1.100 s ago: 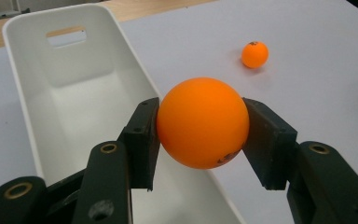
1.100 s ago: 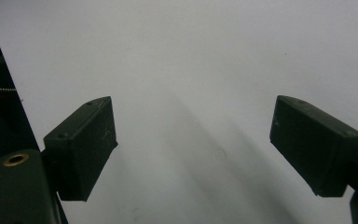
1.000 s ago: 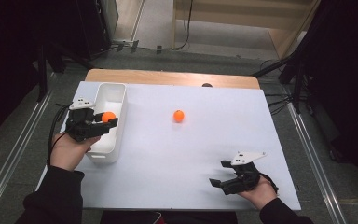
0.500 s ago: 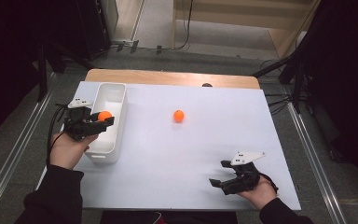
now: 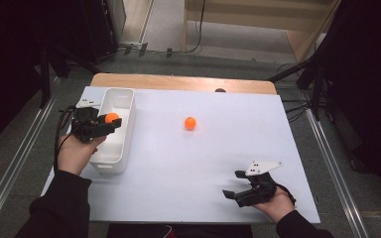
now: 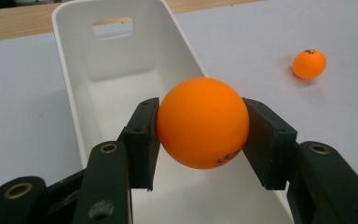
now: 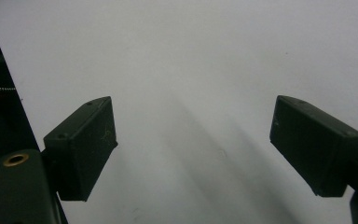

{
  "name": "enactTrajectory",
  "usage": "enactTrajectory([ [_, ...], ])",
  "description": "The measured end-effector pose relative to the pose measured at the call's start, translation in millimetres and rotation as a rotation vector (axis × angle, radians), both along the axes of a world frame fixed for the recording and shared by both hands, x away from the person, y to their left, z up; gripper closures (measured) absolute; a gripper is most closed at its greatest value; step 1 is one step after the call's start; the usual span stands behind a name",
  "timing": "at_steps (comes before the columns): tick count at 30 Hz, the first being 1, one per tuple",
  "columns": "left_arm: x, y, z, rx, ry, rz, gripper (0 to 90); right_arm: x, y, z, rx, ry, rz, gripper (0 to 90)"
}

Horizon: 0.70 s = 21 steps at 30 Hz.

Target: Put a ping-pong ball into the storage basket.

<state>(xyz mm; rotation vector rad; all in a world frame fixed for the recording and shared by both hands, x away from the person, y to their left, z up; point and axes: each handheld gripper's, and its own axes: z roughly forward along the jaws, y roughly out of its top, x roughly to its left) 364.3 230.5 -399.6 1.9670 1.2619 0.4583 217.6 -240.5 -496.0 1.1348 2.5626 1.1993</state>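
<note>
My left gripper (image 5: 110,120) is shut on an orange ball (image 5: 111,118) and holds it over the middle of the white bin (image 5: 124,101) at the table's left. In the left gripper view the ball (image 6: 202,122) sits squeezed between both black pads above the bin's bare floor (image 6: 116,102). A second orange ball (image 5: 190,123) lies loose on the white table, also seen at the upper right of the left gripper view (image 6: 309,64). Near the front right edge my right gripper (image 5: 234,184) rests open with nothing between its pads (image 7: 88,140).
The white tabletop (image 5: 218,148) has a wooden strip (image 5: 178,82) along its far edge. Dark stands and cables surround the table on the floor. The bin has a handle slot (image 6: 113,27) in its far wall.
My left gripper has carried the orange ball a little to the left and downward, over the bin. The right gripper and the loose ball have stayed put.
</note>
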Motion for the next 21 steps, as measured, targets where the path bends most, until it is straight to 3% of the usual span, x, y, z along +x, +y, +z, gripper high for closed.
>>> enactTrajectory([
  [21, 31.6, -6.9, -12.9, 0.032, 0.02, 0.035, 49.9, -0.1, 1.0, -0.2, -0.003, 0.012, -0.004, 13.1],
])
